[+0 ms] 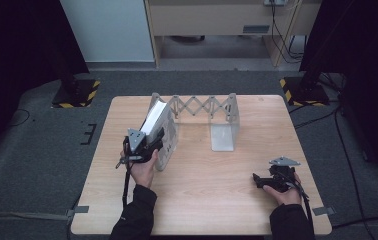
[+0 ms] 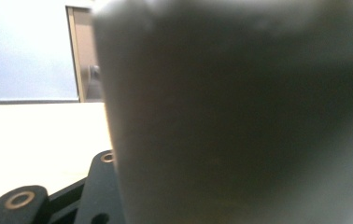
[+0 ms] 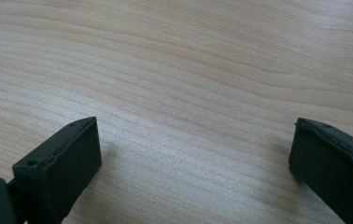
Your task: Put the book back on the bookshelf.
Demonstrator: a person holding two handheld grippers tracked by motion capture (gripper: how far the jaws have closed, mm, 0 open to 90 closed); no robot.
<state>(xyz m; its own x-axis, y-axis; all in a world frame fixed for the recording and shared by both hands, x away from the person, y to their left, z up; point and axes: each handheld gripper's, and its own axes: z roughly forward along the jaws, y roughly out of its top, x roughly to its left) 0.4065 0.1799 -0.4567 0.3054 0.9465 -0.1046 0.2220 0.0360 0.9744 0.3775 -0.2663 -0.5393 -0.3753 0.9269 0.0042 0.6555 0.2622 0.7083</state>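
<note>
A thick white book [image 1: 153,120] stands tilted at the left end of a grey expanding rack [image 1: 197,106], against its left end plate [image 1: 169,136]. My left gripper [image 1: 156,141] is shut on the book's near lower edge. In the left gripper view the book's pale side [image 2: 240,121] is blurred and very close, with one black finger [image 2: 101,186] beside it. My right gripper [image 1: 258,179] rests low over the table at the front right, and its jaws stand wide apart. In the right gripper view, bare wood lies between the fingertips of this gripper [image 3: 195,154].
The rack's right end plate [image 1: 224,131] stands upright near the table's middle, joined to the left plate by a scissor link. The wooden table [image 1: 202,200] has dark floor around it. Black stands with striped bases [image 1: 74,92] flank the far corners.
</note>
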